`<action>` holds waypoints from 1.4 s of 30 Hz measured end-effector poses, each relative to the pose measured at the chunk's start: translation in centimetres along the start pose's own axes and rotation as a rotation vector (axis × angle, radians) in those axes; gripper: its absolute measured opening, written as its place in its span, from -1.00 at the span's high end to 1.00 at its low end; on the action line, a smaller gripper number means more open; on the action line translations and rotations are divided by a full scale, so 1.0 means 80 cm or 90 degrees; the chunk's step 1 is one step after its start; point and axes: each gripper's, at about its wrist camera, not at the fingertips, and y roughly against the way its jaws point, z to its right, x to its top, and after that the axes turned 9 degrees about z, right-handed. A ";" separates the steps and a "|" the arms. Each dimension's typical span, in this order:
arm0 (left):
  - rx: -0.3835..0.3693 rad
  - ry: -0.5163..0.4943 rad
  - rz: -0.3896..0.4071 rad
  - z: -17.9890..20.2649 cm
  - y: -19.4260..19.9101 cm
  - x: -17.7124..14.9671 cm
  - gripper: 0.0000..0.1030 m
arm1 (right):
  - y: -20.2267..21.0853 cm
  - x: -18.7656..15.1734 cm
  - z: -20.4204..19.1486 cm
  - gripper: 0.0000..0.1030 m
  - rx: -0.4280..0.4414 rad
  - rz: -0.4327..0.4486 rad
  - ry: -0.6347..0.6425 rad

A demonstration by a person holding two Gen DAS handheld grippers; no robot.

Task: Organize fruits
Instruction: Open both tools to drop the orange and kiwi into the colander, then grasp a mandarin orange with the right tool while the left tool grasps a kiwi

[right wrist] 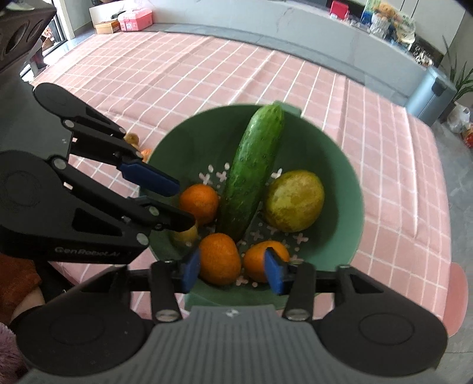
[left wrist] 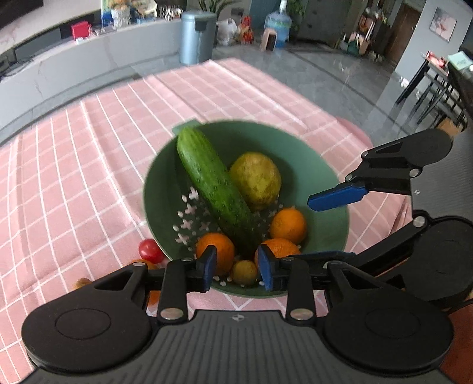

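Pink checked tablecloth (left wrist: 88, 165) over the work surface, grey floor and long grey counter behind. Green perforated plastic colander bowl (left wrist: 325, 183) at centre, loaded: long green cucumber (left wrist: 212, 189) leaning toward 11 o'clock, yellow-green round fruit (left wrist: 255, 180) at 1 o'clock, three oranges (left wrist: 288, 226) along the near side, small yellow-green fruit (left wrist: 244, 271) at 6 o'clock.

Outside the bowl, at 8 o'clock: red cherry tomato (left wrist: 150, 251) and small orange pieces, still to be collected.

Left gripper (left wrist: 236, 265): blue pads parted moderately, nothing between them, poised over the small fruit at the near rim. Right gripper (right wrist: 233, 265): parted somewhat wider, empty, pads flanking but not pressing the nearest orange (right wrist: 220, 258).

Procedure, as judged: lift clear of the rim before travelling; avoid nudging the cucumber, likely to roll; approach the cherry tomato from above, close gently, release low inside the bowl.

View differences: left wrist view shows the tomato and loose pieces beside the bowl; right wrist view hides the tomato behind the left gripper's linkage, showing only small brownish items (right wrist: 133, 138) at 10 o'clock. Right wrist view alone shows the pink boxes (right wrist: 134, 19) at the far table edge and an orange sleeve (right wrist: 17, 277).
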 end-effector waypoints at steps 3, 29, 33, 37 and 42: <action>0.005 0.000 0.026 -0.001 0.019 0.003 0.20 | 0.009 0.005 -0.003 -0.06 -0.013 0.015 0.005; 0.055 0.005 0.070 -0.100 0.112 -0.035 0.20 | 0.008 0.063 -0.110 0.08 0.080 0.123 0.181; 0.032 0.008 0.063 -0.112 0.110 -0.050 0.20 | -0.008 0.073 -0.127 0.09 0.097 0.106 0.237; 0.026 -0.002 0.052 -0.117 0.099 -0.060 0.20 | -0.029 0.082 -0.139 0.13 0.117 0.070 0.300; 0.027 0.029 0.044 -0.138 0.083 -0.065 0.20 | -0.056 0.091 -0.152 0.13 0.134 0.029 0.390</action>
